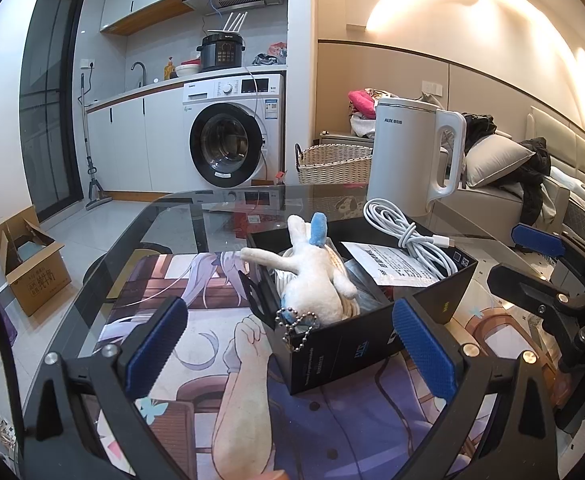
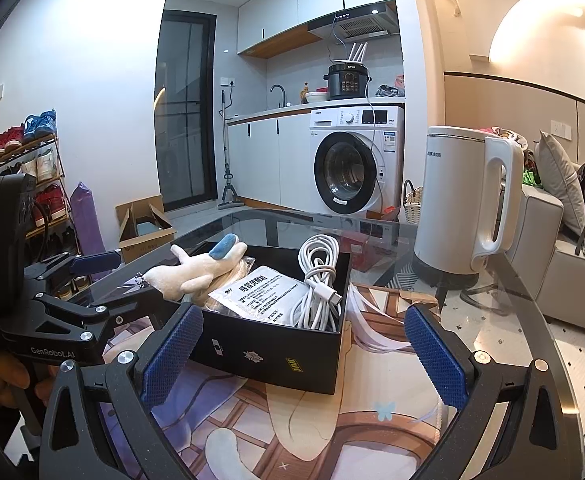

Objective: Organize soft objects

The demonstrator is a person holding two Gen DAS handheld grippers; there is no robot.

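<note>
A white plush toy [image 1: 312,280] with a blue ear lies on top of the things in an open black box [image 1: 352,344], its bead chain hanging over the near wall. The same plush toy [image 2: 200,268] rests at the left end of the box [image 2: 276,344] in the right wrist view. A coiled white cable [image 2: 316,276] and a printed white sachet [image 2: 260,296] also lie inside. My left gripper [image 1: 290,346] is open just in front of the box, holding nothing. My right gripper [image 2: 304,356] is open before the box's other side, also holding nothing.
The box sits on a printed desk mat [image 1: 212,320] over a glass table [image 1: 164,216]. A white kettle [image 2: 460,200] stands behind the box to the right. On the floor to the left is a cardboard box [image 1: 32,268]; a wicker basket [image 1: 332,164] and a sofa lie beyond.
</note>
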